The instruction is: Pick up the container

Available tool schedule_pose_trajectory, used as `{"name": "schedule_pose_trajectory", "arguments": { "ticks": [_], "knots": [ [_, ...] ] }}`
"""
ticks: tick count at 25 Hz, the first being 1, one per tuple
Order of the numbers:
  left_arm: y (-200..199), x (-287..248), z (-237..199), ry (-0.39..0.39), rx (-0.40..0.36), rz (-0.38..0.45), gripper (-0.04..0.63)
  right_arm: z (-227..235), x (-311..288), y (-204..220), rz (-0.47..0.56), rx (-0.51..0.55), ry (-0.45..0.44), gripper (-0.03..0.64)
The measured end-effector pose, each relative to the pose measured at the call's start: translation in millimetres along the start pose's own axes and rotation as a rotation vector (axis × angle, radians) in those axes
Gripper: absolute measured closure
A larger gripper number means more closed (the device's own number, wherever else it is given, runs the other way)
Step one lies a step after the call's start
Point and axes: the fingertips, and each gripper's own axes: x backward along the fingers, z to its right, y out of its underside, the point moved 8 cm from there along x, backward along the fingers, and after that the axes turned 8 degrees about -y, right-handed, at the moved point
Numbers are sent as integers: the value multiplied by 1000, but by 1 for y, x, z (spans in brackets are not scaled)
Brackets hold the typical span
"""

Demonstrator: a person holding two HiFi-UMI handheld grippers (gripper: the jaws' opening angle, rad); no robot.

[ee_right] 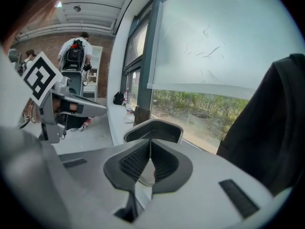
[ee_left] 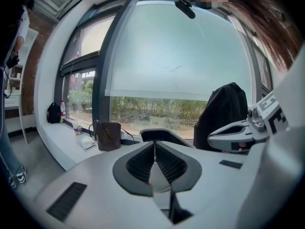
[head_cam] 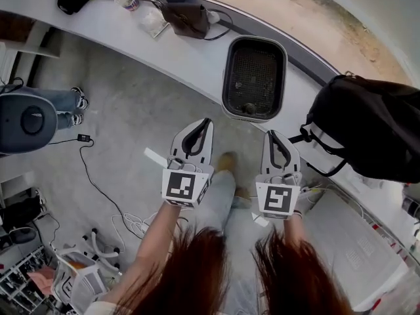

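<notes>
Overhead, the head view shows the container (head_cam: 254, 77), mesh floor exposed, on the white ledge (head_cam: 164, 41) beyond the left gripper (head_cam: 207, 121) and right gripper (head_cam: 270, 134). Left gripper view: jaws together, empty, only the container's rim showing. Right gripper view: likewise, with the black backpack (ee_right: 271, 128) cut off.

The left gripper (head_cam: 205, 123) is being held out ahead of the body on a bare forearm (head_cam: 156, 231), with its jaws being pressed together and nothing between them. The right gripper (head_cam: 271, 135) is being held just beside it, roughly parallel, its jaws likewise being pressed closed and empty. Both are being pointed forward and slightly downward.
</notes>
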Motion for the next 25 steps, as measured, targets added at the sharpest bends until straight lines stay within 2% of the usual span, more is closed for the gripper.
{"name": "schedule_pose_trajectory", "arguments": {
  "ticks": [8, 25],
  "knots": [
    [51, -26, -5, 4, -10, -45, 576, -2, -22, 50, -54, -10, -15, 591],
    [151, -73, -5, 27, -68, -99, 575, 1, -69, 149, -102, -17, -44, 591]
  ]
}}
